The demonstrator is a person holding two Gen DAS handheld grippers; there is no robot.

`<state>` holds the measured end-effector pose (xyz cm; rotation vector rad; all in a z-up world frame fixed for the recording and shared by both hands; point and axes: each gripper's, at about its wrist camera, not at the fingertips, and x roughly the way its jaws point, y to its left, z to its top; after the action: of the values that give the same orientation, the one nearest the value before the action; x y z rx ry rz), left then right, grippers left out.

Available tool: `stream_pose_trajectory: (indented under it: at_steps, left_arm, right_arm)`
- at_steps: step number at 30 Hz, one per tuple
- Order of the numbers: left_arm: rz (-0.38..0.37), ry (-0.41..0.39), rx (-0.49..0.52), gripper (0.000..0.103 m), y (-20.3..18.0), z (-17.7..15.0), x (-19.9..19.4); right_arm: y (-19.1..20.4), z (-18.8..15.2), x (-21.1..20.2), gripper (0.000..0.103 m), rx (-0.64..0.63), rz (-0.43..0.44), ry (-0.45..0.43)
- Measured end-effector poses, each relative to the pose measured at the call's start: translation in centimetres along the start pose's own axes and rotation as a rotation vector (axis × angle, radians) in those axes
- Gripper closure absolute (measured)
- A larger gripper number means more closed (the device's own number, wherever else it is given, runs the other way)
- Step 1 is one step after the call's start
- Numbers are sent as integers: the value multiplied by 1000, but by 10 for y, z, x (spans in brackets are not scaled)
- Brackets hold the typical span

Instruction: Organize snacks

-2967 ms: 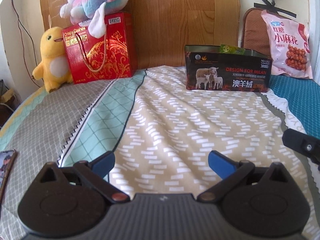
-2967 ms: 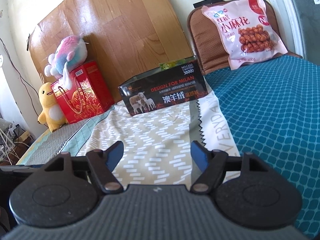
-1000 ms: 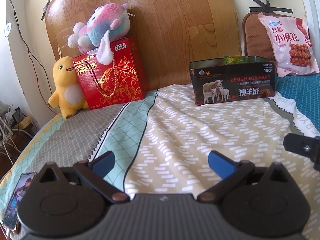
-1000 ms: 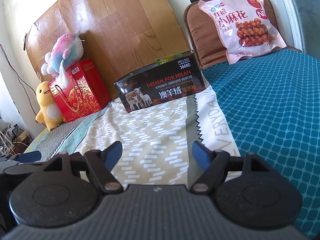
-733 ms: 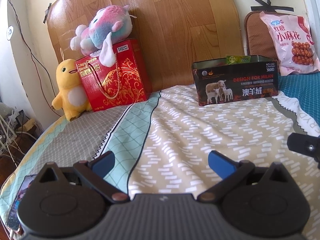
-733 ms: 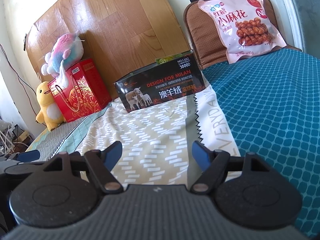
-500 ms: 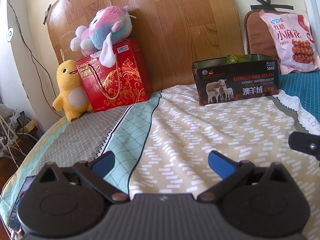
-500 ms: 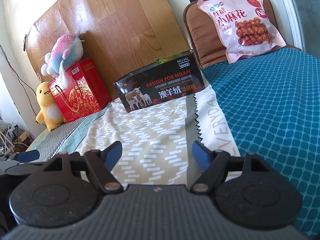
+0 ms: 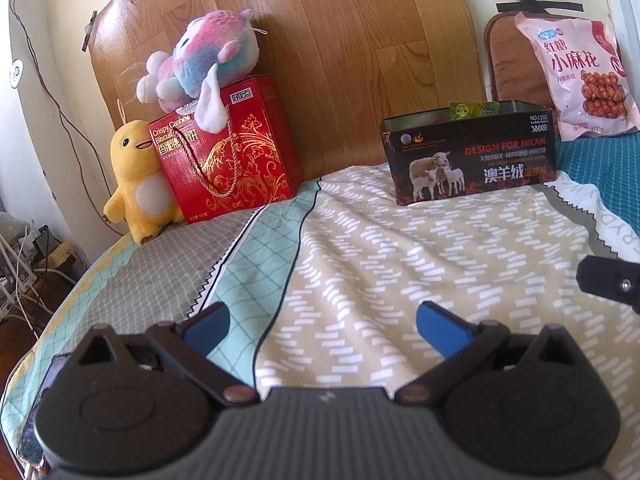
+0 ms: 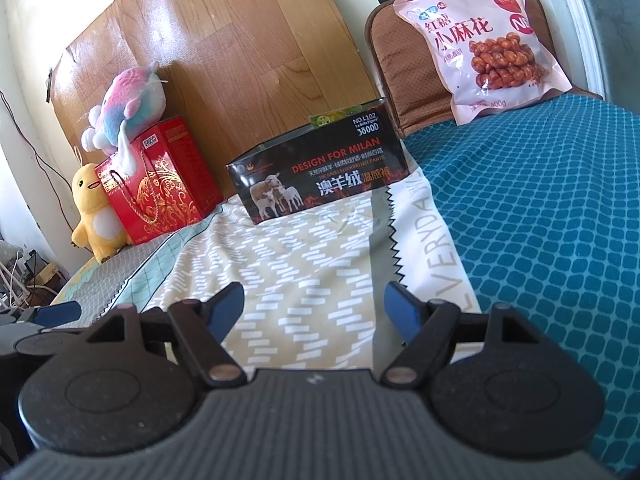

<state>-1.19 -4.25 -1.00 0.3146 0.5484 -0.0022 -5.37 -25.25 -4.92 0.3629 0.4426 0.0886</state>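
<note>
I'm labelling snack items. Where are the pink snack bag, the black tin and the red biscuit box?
pink snack bag (image 10: 484, 46), right wrist view, front panel.
black tin (image 9: 472, 160), left wrist view, printed front wall.
red biscuit box (image 9: 236, 152), left wrist view, front face.

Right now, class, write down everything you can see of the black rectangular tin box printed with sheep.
The black rectangular tin box stands upright on the patterned bedspread, near the wooden headboard panel. Its glossy front shows three sheep, red "DESIGN FOR MILAN" lettering and white Chinese characters. It has no lid on, and a green packet pokes above its back rim. Neither gripper touches it.
</note>
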Motion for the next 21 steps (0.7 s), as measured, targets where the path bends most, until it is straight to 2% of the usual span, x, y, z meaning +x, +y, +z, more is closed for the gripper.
stream_pose_trajectory:
  at_steps: [21]
  left_arm:
    - [-23, 24, 23, 0, -3, 0, 1]
  right_arm:
    - [0, 0, 0, 24, 2, 0, 0]
